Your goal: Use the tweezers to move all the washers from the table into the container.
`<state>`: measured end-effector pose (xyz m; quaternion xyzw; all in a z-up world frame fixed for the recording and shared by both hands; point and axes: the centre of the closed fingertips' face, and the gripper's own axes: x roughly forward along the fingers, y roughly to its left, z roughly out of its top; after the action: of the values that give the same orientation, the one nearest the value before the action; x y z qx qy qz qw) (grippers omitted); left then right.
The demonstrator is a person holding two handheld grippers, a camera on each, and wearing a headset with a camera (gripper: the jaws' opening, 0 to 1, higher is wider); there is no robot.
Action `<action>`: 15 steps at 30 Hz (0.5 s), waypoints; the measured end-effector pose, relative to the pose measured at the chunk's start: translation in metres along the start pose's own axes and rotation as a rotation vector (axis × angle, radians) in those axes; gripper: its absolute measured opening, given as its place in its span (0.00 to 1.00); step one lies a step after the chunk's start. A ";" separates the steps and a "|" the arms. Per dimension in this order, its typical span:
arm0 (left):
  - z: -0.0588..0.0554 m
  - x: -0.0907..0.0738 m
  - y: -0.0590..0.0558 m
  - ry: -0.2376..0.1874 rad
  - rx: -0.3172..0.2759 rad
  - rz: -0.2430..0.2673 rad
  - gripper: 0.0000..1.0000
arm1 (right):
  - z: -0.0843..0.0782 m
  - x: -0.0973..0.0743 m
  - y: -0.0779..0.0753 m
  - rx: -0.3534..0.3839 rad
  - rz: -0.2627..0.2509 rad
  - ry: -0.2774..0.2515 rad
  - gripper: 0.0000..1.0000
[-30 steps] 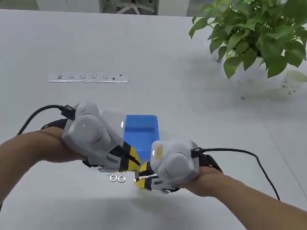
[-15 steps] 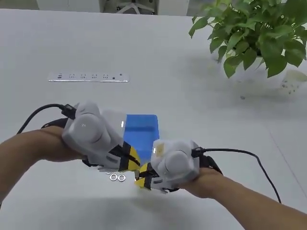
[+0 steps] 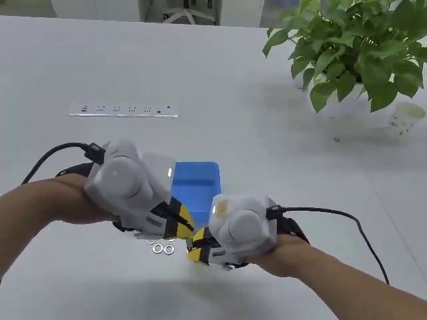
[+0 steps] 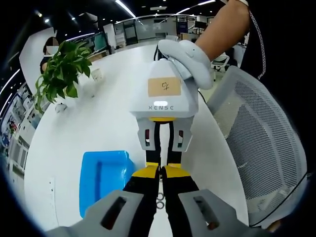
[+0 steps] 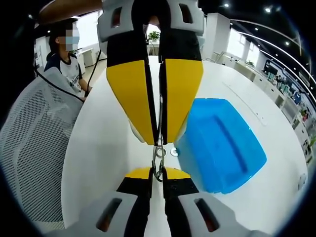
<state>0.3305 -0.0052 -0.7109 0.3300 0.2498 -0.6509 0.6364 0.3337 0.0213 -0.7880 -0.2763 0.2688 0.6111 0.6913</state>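
Left gripper (image 4: 159,172) and right gripper (image 5: 158,174) meet tip to tip, jaws nearly closed on the tweezers (image 5: 160,123). The washers (image 3: 162,249) lie just under the jaws, with the container (image 3: 197,179) beside them. One twist between the hands and those thin tweezers could slip, or flick a washer away.

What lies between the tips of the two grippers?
Thin metal tweezers bridge the left gripper and right gripper, seen in the right gripper view.
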 end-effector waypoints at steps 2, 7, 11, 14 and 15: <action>0.001 -0.002 0.000 0.001 0.002 0.000 0.06 | 0.002 -0.002 0.001 -0.003 -0.001 0.000 0.09; 0.005 -0.007 0.000 0.002 0.007 0.003 0.06 | 0.007 -0.006 -0.001 -0.010 -0.004 0.001 0.09; 0.008 -0.012 0.002 0.004 0.013 0.009 0.06 | 0.011 -0.010 -0.003 -0.010 -0.011 0.003 0.09; 0.010 -0.014 0.003 0.002 0.015 0.010 0.06 | 0.014 -0.012 -0.004 -0.018 -0.015 0.005 0.09; 0.010 -0.015 0.004 0.001 0.016 0.010 0.06 | 0.014 -0.013 -0.005 -0.020 -0.016 0.006 0.09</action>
<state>0.3326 -0.0030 -0.6924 0.3369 0.2433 -0.6493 0.6369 0.3376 0.0221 -0.7684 -0.2872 0.2625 0.6075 0.6925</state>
